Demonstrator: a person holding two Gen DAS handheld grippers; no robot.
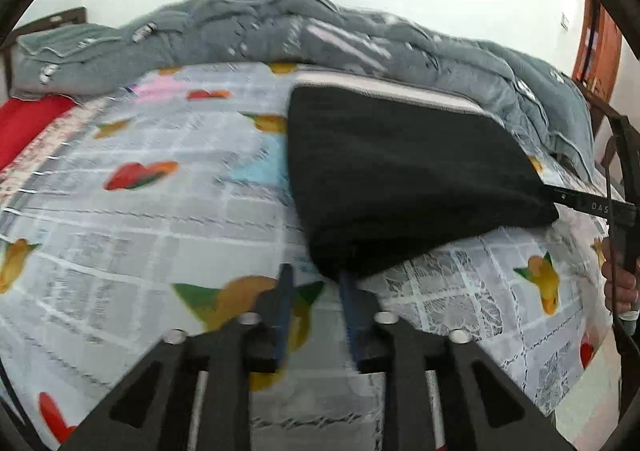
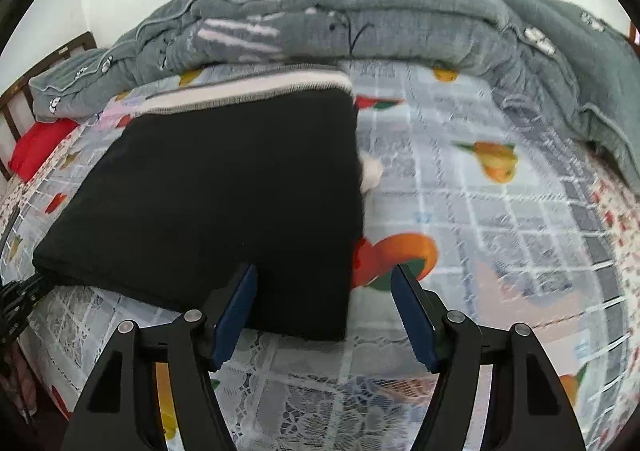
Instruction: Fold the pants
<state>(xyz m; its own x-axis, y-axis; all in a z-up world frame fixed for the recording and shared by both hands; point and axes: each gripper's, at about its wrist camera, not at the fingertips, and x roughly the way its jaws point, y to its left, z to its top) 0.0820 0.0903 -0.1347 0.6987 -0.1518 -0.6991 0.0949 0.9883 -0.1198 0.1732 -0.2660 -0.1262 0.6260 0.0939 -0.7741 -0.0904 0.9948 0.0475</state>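
— Lying folded on the fruit-print bedsheet (image 2: pixel 500 235), the black pants (image 2: pixel 224 187) show their pale waistband at the far edge?

— Yes. The left gripper (image 1: pixel 314 281) sits at their near-left corner, jaws narrowly parted — hold unclear. The right gripper (image 2: pixel 324 287) gapes wide over the near-right corner, gripping nothing. A grey quilt (image 2: pixel 400 23) lies beyond.

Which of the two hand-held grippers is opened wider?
The right hand-held gripper: its blue pads stand far apart, straddling the near corner of the black pants. The left hand-held gripper has only a narrow gap.
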